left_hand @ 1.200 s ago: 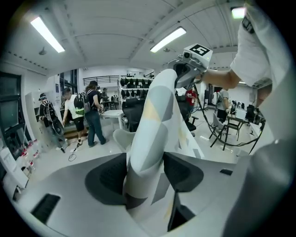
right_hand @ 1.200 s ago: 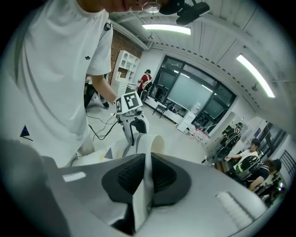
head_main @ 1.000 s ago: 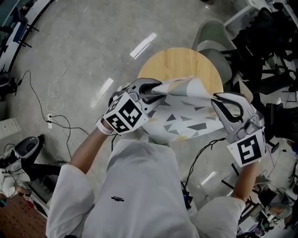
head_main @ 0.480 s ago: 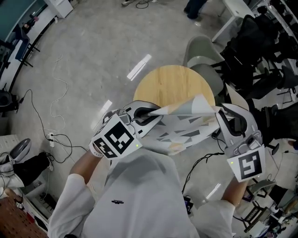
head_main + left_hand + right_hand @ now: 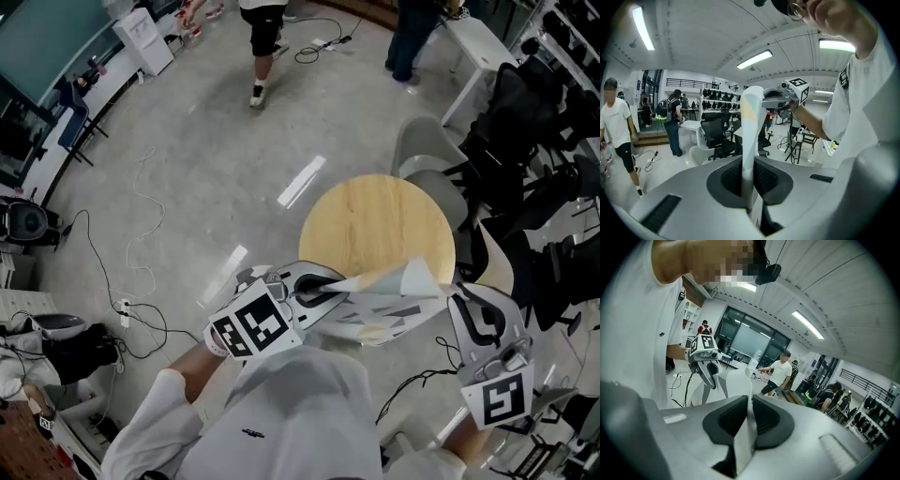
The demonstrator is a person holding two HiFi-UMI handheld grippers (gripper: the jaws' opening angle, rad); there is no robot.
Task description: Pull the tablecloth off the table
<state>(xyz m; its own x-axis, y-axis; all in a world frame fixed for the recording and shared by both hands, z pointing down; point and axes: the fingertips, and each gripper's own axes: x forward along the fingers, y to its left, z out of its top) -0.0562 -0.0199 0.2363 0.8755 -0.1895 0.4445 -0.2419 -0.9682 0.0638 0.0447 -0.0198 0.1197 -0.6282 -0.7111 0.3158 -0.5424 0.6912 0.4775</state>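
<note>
Both tongs are closed on the tablecloth [image 5: 386, 307], one at each end. Left tongs [image 5: 317, 287], at the near left of the table [image 5: 375, 220], have the pale fabric squeezed flat between their jaws with no gap; those jaws have just been closing with the cloth between them. Right tongs [image 5: 466, 309], at the near right, pinch a thin fold of the opposite edge the same way.

In the left gripper view the cloth [image 5: 751, 122] rises in a narrow white strip from the left tongs [image 5: 747, 180] and runs away to the other gripper. The right gripper view gives the mirror picture: fabric [image 5: 738, 380] leaves the right tongs [image 5: 749, 420] and reaches across to the left gripper.

The cloth is white with grey triangles and a little yellow. It hangs spread between the two tongs over the near rim of the round wooden table, with one corner peaking up towards the far side. Nearly all of the wooden top is bare. Whether the fabric touches the rim cannot be told.

A person in a white top [image 5: 281, 412] holds both grippers. A pale grey chair [image 5: 427, 150] stands just beyond the table on the far right, and black office chairs [image 5: 534, 122] crowd the right side. Cables [image 5: 141, 272] trail over the grey floor [image 5: 187, 169] on the left. Two other people [image 5: 267, 28] stand at the far edge.
</note>
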